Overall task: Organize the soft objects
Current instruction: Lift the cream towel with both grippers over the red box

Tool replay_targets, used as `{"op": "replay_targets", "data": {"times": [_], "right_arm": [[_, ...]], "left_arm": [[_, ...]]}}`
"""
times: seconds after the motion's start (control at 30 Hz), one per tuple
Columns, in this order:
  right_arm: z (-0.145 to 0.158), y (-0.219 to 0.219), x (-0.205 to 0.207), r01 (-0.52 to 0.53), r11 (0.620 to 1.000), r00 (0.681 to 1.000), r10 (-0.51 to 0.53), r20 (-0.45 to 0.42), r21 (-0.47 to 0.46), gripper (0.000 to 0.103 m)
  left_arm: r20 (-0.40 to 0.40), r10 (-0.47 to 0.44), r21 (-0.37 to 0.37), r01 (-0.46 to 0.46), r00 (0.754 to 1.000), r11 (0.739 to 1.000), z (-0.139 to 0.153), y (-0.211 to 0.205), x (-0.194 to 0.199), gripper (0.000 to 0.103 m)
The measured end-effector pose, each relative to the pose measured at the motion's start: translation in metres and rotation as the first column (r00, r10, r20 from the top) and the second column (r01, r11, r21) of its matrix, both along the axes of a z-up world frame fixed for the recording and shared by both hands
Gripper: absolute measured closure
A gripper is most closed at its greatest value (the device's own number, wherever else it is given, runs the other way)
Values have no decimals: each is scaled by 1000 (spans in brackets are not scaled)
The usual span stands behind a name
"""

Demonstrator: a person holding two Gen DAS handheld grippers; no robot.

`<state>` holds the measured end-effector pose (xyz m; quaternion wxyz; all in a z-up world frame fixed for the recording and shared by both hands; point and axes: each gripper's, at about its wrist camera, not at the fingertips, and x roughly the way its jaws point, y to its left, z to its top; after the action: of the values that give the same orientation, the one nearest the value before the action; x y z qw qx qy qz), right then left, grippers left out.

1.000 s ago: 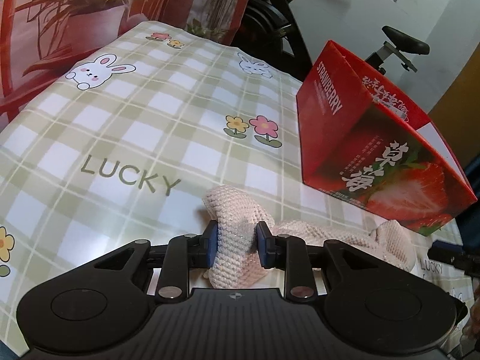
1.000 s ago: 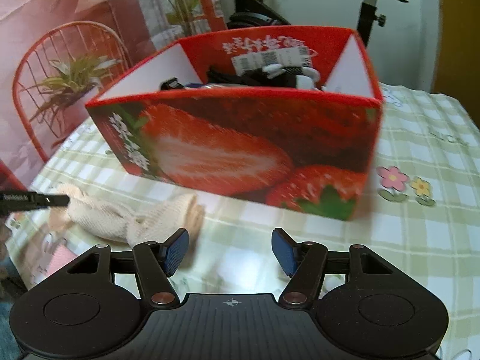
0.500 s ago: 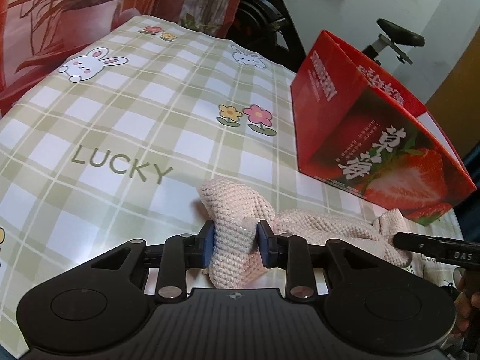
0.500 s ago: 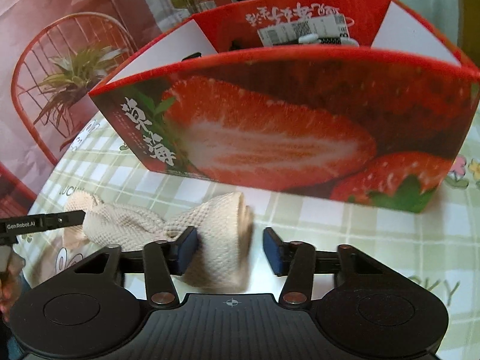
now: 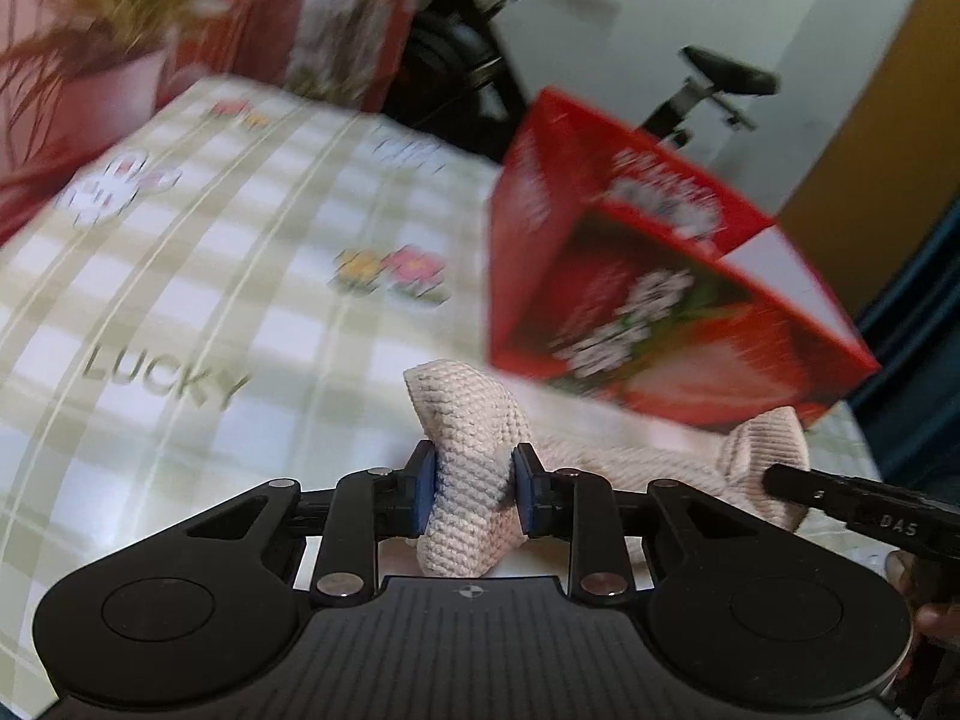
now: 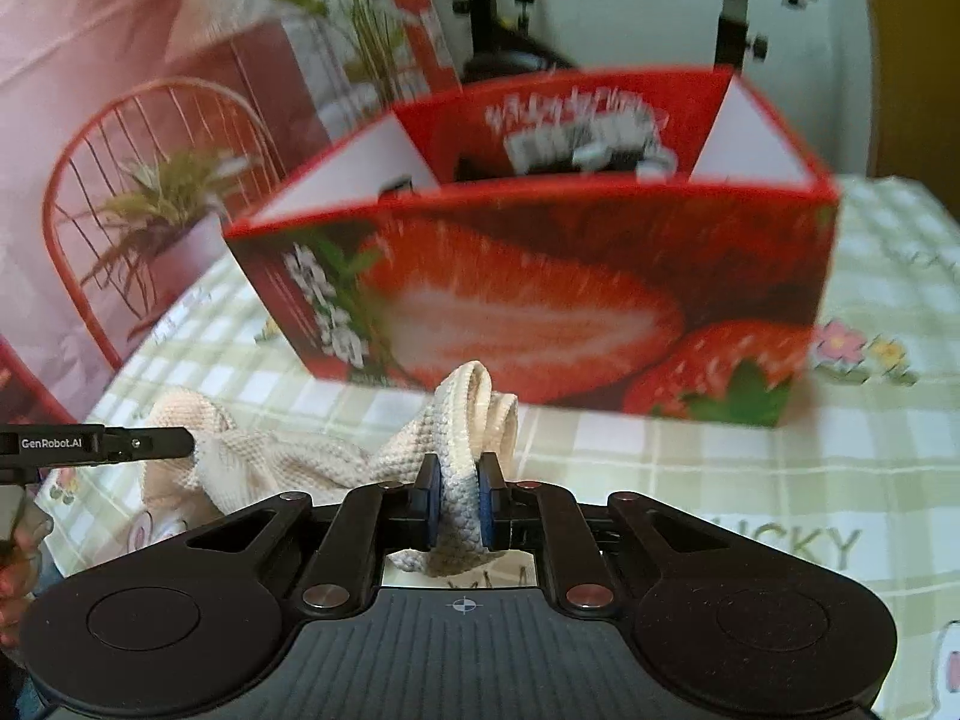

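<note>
Both my claws grip the knit cloth, strung across the lower frame.

My left claw (image 5: 469, 492) clamps one bunched end of the pale pink waffle-knit cloth (image 5: 474, 462). Its long axis runs left to right over the checked tabletop (image 5: 198, 312), below the red strawberry box (image 5: 648, 300). My right claw (image 6: 461, 495) is closing on the folded other end.

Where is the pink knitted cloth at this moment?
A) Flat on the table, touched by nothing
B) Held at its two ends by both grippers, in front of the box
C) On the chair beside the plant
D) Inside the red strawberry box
B: the left gripper and the right gripper each pinch an end of the cloth, which lies in front of the box; the right jaws are closing on it.
</note>
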<state>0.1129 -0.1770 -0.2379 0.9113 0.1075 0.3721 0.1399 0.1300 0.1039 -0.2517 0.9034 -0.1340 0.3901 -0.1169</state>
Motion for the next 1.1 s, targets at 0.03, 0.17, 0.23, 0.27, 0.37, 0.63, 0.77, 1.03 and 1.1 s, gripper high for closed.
{"op": "replay_targets", "data": {"times": [0.03, 0.17, 0.23, 0.27, 0.37, 0.63, 0.77, 1.03, 1.1], "right_arm": [[5, -3, -3, 6, 1000, 1000, -6, 18, 4, 92], [22, -14, -11, 14, 1000, 997, -16, 78, 23, 92], [29, -18, -13, 23, 999, 994, -26, 102, 33, 92], [31, -21, -15, 26, 999, 993, -31, 110, 40, 92], [40, -26, -18, 32, 998, 989, -40, 139, 56, 92], [67, -43, -27, 45, 997, 971, -61, 232, 70, 92], [70, -48, -26, 55, 995, 967, -74, 246, 83, 92], [90, -54, -22, 47, 994, 952, -74, 296, 98, 92], [99, -57, -16, 45, 994, 948, -74, 310, 101, 92]], "left_arm": [[22, -13, -1, 13, 1000, 1000, 6, -4, -2, 75], [102, -61, 2, 61, 993, 998, 32, -22, -9, 75], [130, -76, 0, 76, 989, 997, 41, -29, -13, 75], [138, -81, 2, 81, 987, 997, 44, -31, -14, 75], [152, -89, 10, 88, 984, 996, 49, -37, -15, 75], [181, -95, 18, 93, 979, 995, 60, -36, -13, 76], [183, -86, 20, 84, 979, 996, 63, -34, -10, 76], [242, -92, 22, 89, 966, 996, 83, -38, 1, 77], [263, -99, 30, 94, 960, 995, 90, -41, 6, 77]]}}
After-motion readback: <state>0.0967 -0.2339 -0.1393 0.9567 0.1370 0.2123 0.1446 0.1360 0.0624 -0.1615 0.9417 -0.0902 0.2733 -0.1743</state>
